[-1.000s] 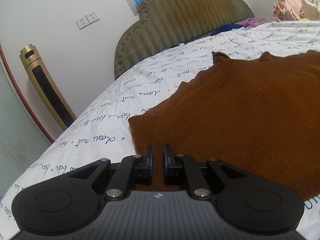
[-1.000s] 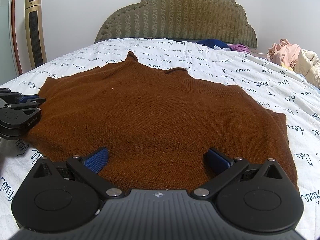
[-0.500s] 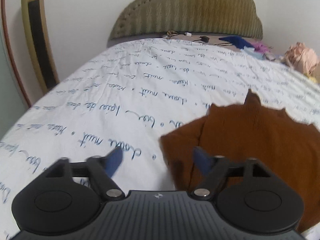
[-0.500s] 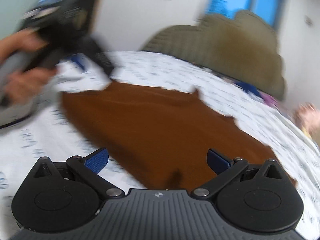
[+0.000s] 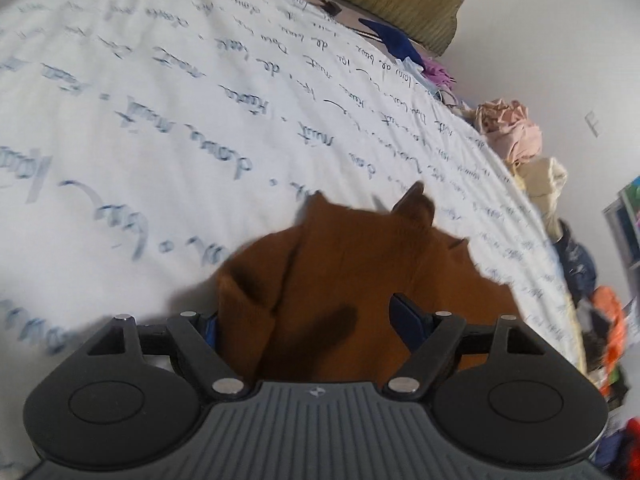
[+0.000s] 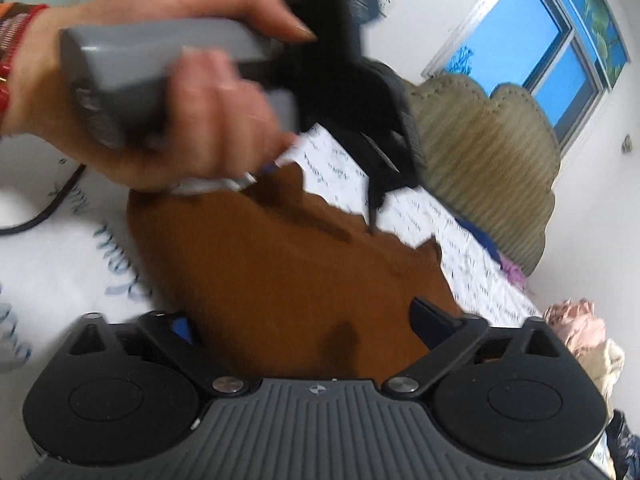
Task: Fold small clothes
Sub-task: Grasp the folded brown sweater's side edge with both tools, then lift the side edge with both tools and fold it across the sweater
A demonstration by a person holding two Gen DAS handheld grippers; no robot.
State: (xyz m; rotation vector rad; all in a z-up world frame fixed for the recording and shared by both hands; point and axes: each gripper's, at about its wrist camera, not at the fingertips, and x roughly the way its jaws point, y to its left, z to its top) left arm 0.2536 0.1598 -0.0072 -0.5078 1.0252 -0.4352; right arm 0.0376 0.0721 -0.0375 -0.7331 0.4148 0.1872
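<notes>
1. Fingers of the left gripper stand wide apart and pinch nothing. The brown sweater lies between and under them. A fold of sweater hides most of one blue pad.
2. Fingers of the right gripper are wide too, and its jaws have just been closing a little. The sweater sits between them, but the pads do not press it. The sweater hides part of one blue pad.
3. The sweater lies on the white bed cover with blue writing. Both grippers cut off its near edge, so its full shape is hard to tell.
4. In the right wrist view a hand holds the left gripper's grey handle above the sweater's far edge. It is blurry, and whether its tips touch the cloth is unclear.
5. Beyond the sweater is the green headboard, partly hidden by that gripper.
6. At the bed cover's edge, away from the sweater, sit pink clothes in a heap, too blurry to name.
</notes>
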